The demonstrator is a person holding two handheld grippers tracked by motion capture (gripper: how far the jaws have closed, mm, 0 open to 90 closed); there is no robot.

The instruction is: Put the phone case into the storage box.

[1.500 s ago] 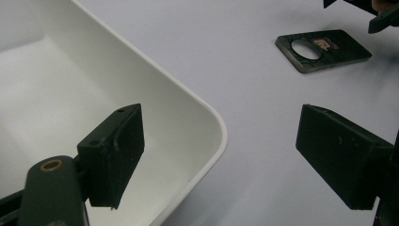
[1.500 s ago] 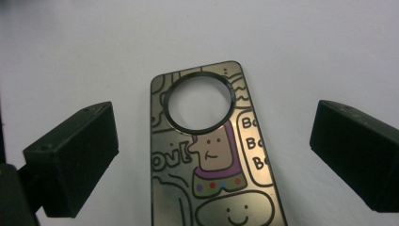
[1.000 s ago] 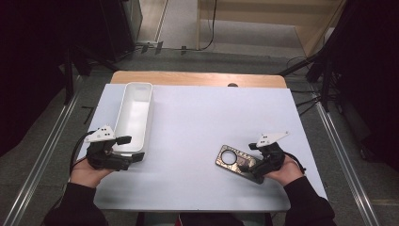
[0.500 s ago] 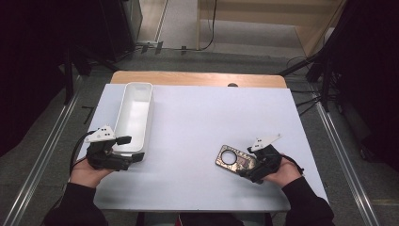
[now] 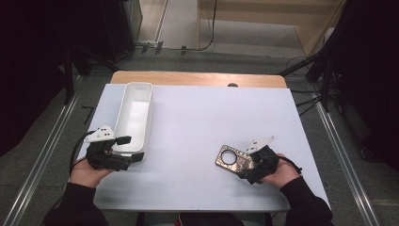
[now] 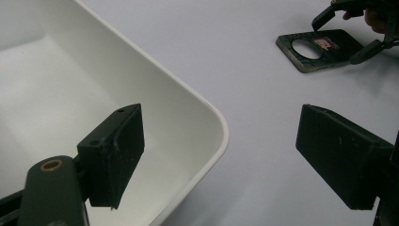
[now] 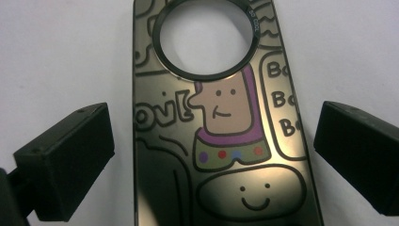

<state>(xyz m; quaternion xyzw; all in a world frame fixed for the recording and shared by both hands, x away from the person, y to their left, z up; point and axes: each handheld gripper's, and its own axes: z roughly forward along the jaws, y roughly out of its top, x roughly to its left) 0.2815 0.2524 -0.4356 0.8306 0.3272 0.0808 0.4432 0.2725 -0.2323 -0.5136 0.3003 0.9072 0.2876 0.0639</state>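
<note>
Counter point(image 5: 197, 122) carried a white bin point(image 5: 134, 115) at far left. Right of the bin lay a flat phone case point(image 7: 216, 141) (cartoon print up). Right gripper point(image 7: 211, 160) fingers apart, straddling it for pickup; left gripper point(image 6: 219, 157) fingers apart over the bin corner, probably steadying it.

The high view looks down from above on the whole surface point(image 5: 197, 122). Each gripper view rides low and close — the left one shares the dark plate point(image 6: 320, 48), upper right, with the right's point(image 7: 221, 155).
</note>
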